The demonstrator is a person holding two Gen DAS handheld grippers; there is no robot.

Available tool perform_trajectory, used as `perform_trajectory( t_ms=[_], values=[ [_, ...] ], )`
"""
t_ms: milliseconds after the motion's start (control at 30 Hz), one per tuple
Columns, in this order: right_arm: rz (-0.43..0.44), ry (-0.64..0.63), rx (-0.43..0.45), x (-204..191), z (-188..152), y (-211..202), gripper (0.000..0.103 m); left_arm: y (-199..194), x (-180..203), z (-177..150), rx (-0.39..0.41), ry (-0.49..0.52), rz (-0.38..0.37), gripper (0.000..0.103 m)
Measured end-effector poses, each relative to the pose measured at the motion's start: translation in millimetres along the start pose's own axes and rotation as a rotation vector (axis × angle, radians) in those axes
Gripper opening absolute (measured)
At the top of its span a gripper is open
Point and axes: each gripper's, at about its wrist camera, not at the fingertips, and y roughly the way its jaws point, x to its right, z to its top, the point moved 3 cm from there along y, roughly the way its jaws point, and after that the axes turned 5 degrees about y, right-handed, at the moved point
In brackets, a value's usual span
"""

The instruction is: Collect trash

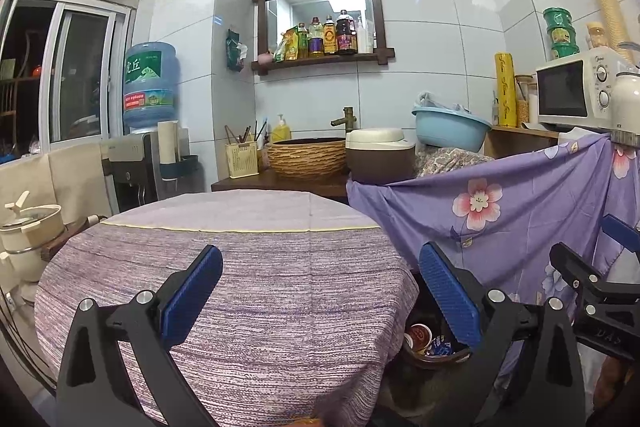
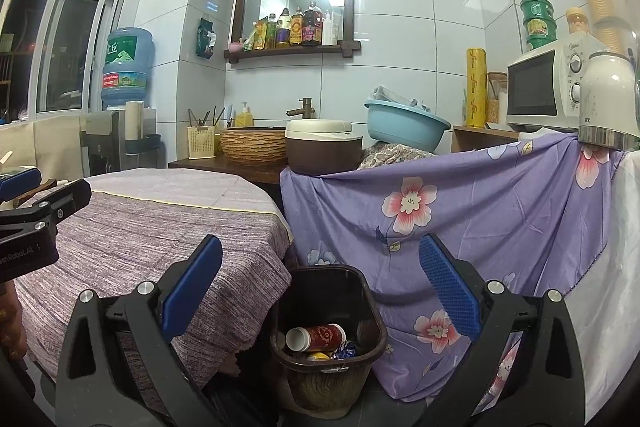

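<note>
A dark brown waste bin (image 2: pixel 370 315) stands on the floor between the round table and the flowered cloth. Inside it lie a red-labelled paper cup (image 2: pixel 316 337) and a blue wrapper (image 2: pixel 345 349). My right gripper (image 2: pixel 320 283) is open above and in front of the bin, nothing between its blue pads. My left gripper (image 1: pixel 320 291) is open over the table's purple cloth (image 1: pixel 240 267), holding nothing. In the left wrist view the bin (image 1: pixel 432 357) shows partly below the table edge, with the cup (image 1: pixel 418 335) in it. The right gripper's body shows at that view's right edge.
A purple flowered cloth (image 2: pixel 480 219) drapes over furniture on the right. Behind stand a rice cooker (image 2: pixel 322 147), a woven basin (image 2: pixel 252 147), a blue plastic basin (image 2: pixel 404 127), a microwave (image 2: pixel 548 91) and a white kettle (image 2: pixel 608 103). A water dispenser (image 2: pixel 120 107) stands at back left.
</note>
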Motion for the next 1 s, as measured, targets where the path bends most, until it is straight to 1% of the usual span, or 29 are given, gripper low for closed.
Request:
perform_trajectory(
  t_ms=[1000],
  values=[
    [-0.001,0.005,-0.017,-1.2,-4.4,4.0,0.097,6.5,-2.1,-3.0,-0.026,-0.002,-0.011,0.098]
  ],
)
